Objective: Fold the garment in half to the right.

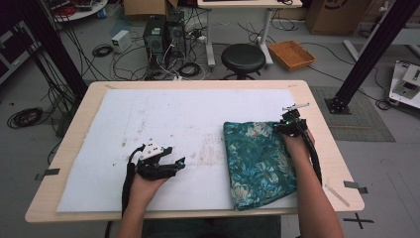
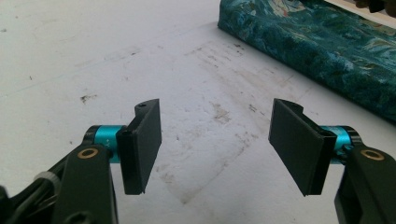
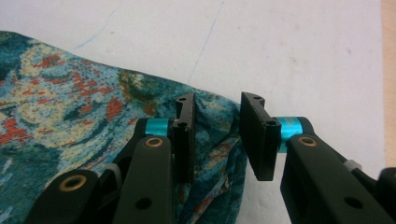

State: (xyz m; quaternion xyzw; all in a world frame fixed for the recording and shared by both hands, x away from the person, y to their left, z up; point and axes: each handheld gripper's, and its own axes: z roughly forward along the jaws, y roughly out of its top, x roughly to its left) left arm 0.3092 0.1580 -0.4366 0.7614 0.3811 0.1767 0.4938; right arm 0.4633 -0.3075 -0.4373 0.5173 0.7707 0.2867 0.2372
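Lying folded, teal floral cloth (image 1: pixel 258 161)

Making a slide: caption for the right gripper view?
Right gripper, jaws parted, straddles a corner of the folded teal floral cloth.

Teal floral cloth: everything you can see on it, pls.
The cloth is a woven-looking fabric, teal with cream and red floral patterning, folded into a thick rectangle. It lies flat on the white mat, on the table's right side, its near edge close to the mat's front edge. The right gripper sits at its far right corner, jaws slightly apart astride a raised fold of fabric. The left gripper is open, clear of it.
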